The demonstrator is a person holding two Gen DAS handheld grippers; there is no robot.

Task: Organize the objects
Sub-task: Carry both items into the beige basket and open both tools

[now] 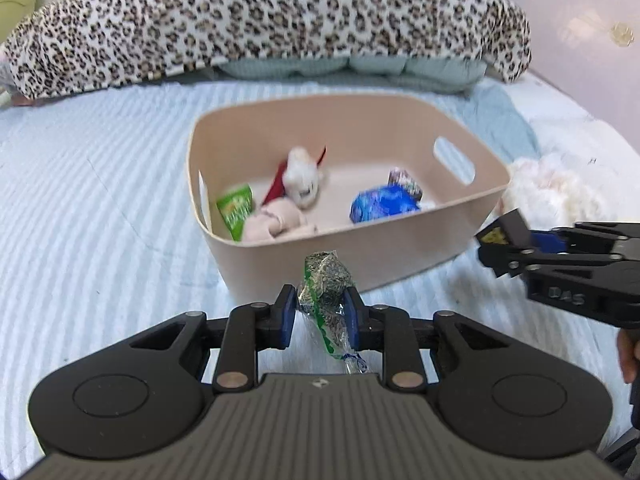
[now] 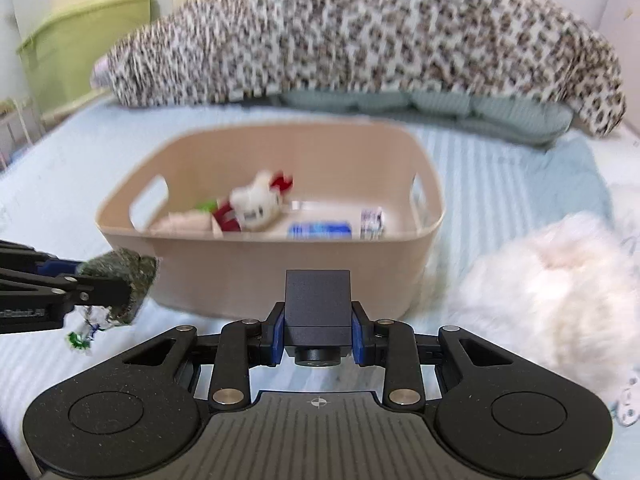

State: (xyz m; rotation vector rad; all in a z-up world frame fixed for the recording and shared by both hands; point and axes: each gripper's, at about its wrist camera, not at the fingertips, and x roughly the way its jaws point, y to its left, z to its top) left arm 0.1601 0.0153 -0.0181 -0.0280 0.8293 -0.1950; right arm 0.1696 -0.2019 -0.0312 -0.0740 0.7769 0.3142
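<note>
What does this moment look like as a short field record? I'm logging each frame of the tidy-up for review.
surface: bed with light blue striped cover
container: beige bin, open top
bin contents: white plush toy, green packet, blue packet
left gripper: shut on green-wrapped snack, short of the bin
right gripper: shut on dark box, short of the bin
beside bin: white fluffy item
background: leopard-print blanket

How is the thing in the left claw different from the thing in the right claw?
The left claw pinches a crinkly green-and-clear wrapped snack, soft and irregular. The right claw clamps a dark box, rigid, plain and square-edged. Both are held short of the beige bin.
</note>
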